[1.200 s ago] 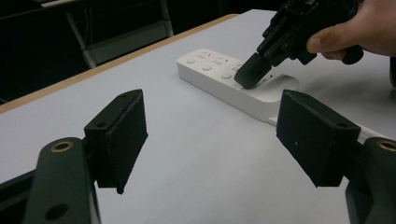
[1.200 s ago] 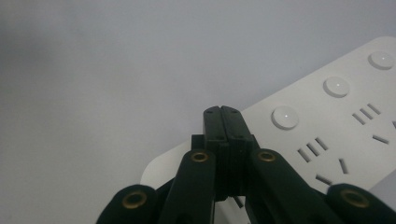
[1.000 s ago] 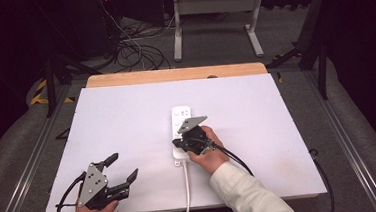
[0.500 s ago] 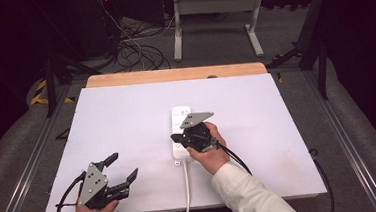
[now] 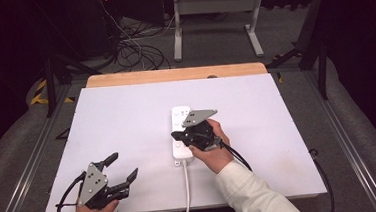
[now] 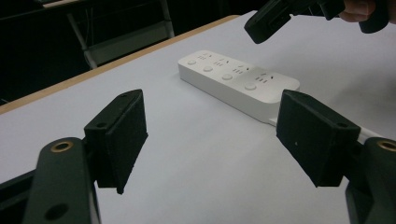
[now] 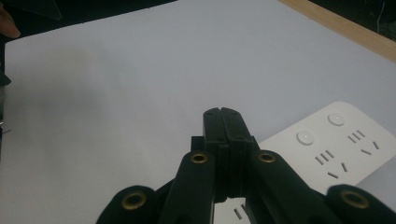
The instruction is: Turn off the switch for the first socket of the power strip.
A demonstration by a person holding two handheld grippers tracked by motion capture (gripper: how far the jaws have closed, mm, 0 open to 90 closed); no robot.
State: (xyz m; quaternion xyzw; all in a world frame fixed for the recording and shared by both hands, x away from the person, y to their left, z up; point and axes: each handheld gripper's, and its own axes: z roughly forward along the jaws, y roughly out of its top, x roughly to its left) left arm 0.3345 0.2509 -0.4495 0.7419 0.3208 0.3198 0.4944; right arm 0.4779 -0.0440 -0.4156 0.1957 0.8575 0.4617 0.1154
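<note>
The right tool (image 5: 178, 135) (jaws pressed together) hovers over the white power strip (image 5: 181, 124), while the left tool (image 5: 122, 170) rests spread apart on the surface (image 5: 126, 115).

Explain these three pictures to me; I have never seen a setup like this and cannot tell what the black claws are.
No robot here: a person sits at a white table and holds a hand tool in each hand. Each tool is a gripper with two black fingers.

The high view looks down from above the person. The other two pictures come from small cameras riding on the grippers, looking along their fingers.

The left gripper rests near the table's front corner, fingers wide apart and holding nothing.

The right gripper hangs over a white power strip lying mid-table; its fingers are pressed together with nothing between them. Whether they touch the strip cannot be told.

The strip's white cord runs off the front edge.
</note>
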